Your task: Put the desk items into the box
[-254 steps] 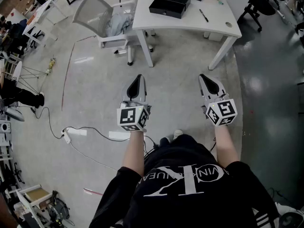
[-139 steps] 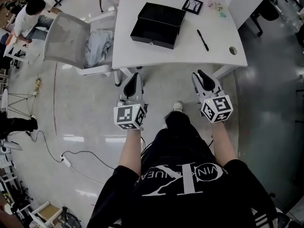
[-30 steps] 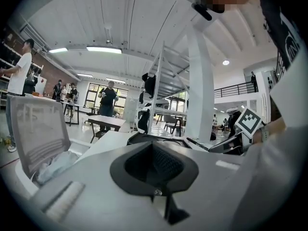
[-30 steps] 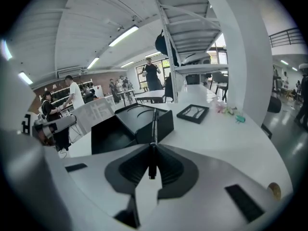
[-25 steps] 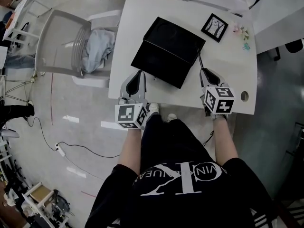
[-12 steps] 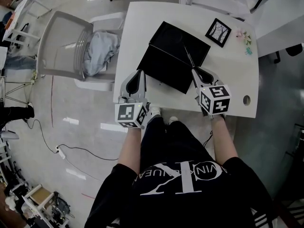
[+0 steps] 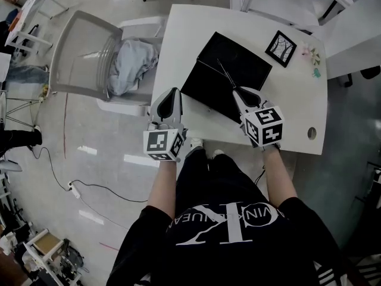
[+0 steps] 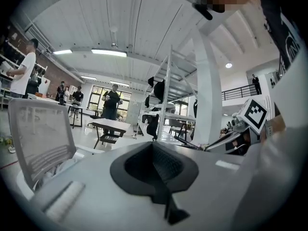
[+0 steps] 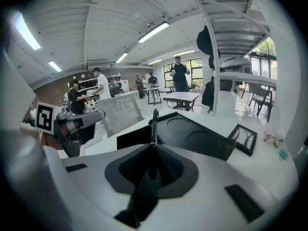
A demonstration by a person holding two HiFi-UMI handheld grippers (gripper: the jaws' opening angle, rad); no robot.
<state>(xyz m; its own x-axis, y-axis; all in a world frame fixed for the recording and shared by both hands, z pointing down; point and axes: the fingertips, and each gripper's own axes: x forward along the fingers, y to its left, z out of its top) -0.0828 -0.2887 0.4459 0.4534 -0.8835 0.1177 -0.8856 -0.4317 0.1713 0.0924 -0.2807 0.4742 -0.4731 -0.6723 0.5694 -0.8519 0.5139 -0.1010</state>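
We grip the pen [image 7: 225, 73] in our right gripper [image 7: 236, 92], left gripper [image 7: 172, 93] closed and empty; best lower it well inside the box [image 7: 253, 64] before releasing.

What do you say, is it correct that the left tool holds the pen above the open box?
Not the left: the right tool holds the pen above the open box, as the right gripper view shows. The left tool is shut, empty.

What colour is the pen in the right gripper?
Black. The pen, held by the right gripper, shows best in the right gripper view.
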